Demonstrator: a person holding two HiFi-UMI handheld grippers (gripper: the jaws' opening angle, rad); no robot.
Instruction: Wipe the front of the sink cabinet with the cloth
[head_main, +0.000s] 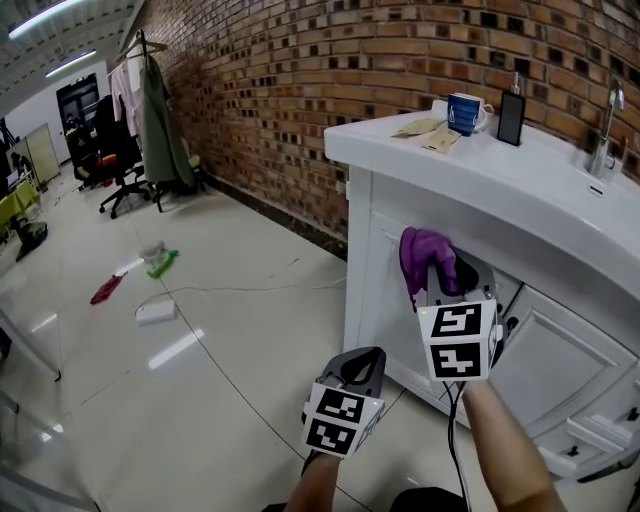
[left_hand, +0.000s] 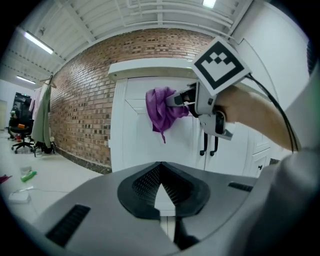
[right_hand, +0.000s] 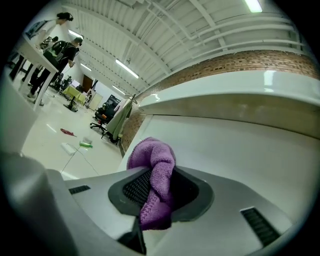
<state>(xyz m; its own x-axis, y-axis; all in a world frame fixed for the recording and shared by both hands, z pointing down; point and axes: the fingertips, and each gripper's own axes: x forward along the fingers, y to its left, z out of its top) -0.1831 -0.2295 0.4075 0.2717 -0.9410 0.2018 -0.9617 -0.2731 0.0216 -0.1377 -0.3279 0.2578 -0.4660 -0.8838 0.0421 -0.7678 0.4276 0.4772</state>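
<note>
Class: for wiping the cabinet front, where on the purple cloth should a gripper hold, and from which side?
Pinch the purple cloth at its bunched middle, from the room side, as the right gripper does: a soft wad then sticks out past the fingers toward the cabinet front.

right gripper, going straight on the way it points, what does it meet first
Likely the white sink cabinet front, with the purple terry cloth clamped in the right gripper touching first; the gap is hard to judge.
</note>
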